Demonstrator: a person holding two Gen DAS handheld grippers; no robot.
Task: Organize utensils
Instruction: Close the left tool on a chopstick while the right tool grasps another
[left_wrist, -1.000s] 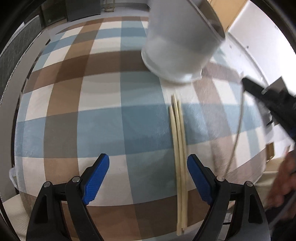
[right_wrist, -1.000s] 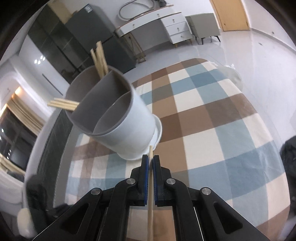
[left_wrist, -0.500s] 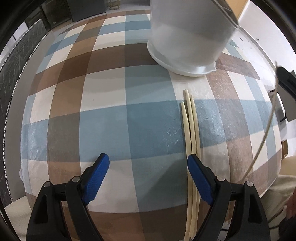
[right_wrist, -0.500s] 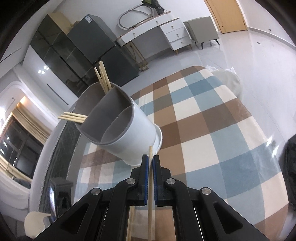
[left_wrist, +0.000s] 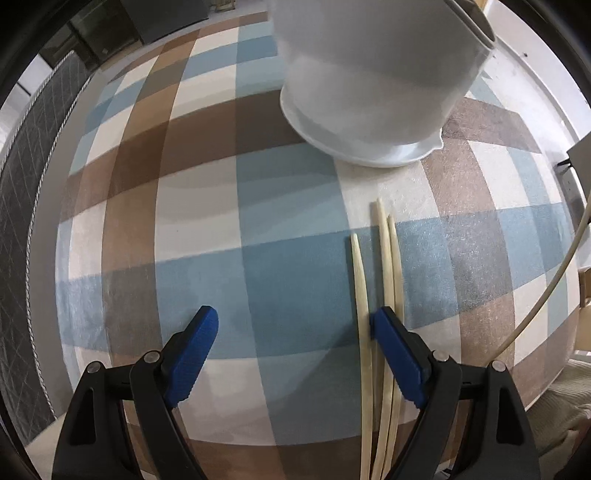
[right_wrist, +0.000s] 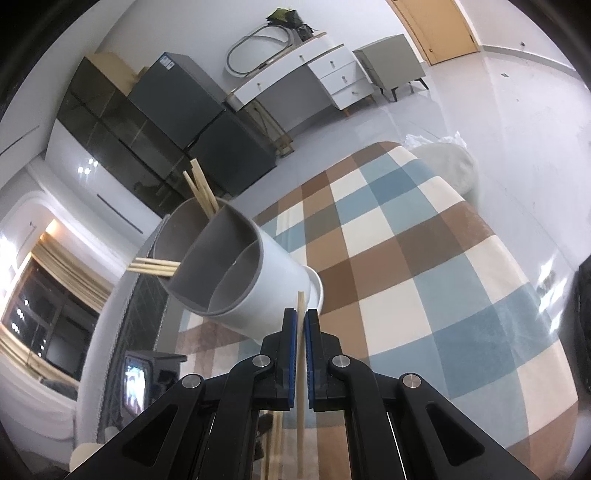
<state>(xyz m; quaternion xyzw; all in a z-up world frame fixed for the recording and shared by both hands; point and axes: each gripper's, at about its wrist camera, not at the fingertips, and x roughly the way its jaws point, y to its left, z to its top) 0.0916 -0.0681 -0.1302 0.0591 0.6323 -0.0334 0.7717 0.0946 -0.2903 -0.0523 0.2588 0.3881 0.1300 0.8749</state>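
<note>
Chopsticks are the subject of this task. Three loose chopsticks (left_wrist: 384, 295) lie side by side on the checked tablecloth (left_wrist: 280, 280), pointing toward the utensil holder (left_wrist: 373, 74), which stands on the far side of the cloth, near their tips but apart from them. More chopsticks (right_wrist: 201, 190) already stand in the far compartments of the holder (right_wrist: 236, 273), some leaning out to the left.

My left gripper (left_wrist: 291, 343) hangs low over the cloth with its jaws wide apart and nothing between them. Its right finger sits directly over the loose three; I cannot tell whether it touches them. My right gripper (right_wrist: 301, 347) is clamped on a single chopstick (right_wrist: 301, 369), whose tip shows just past the pads, near the holder's side wall and below its rim.

Judgement on step: one stick is in hand for transfer to the holder, and a further pickup is being lined up on the left. The task looks partly done, with three sticks left on the cloth and one in the air.

Next move, as I judge it: raise the held chopstick clear of the rim, tip it more upright over an open compartment, then release. The holder appears tilted in the fisheye view; I cannot say whether it truly leans.

Writing: a small label shows on the grey cabinet (right_wrist: 173, 96) in the background, too small to read. No other brand or text is legible.
</note>
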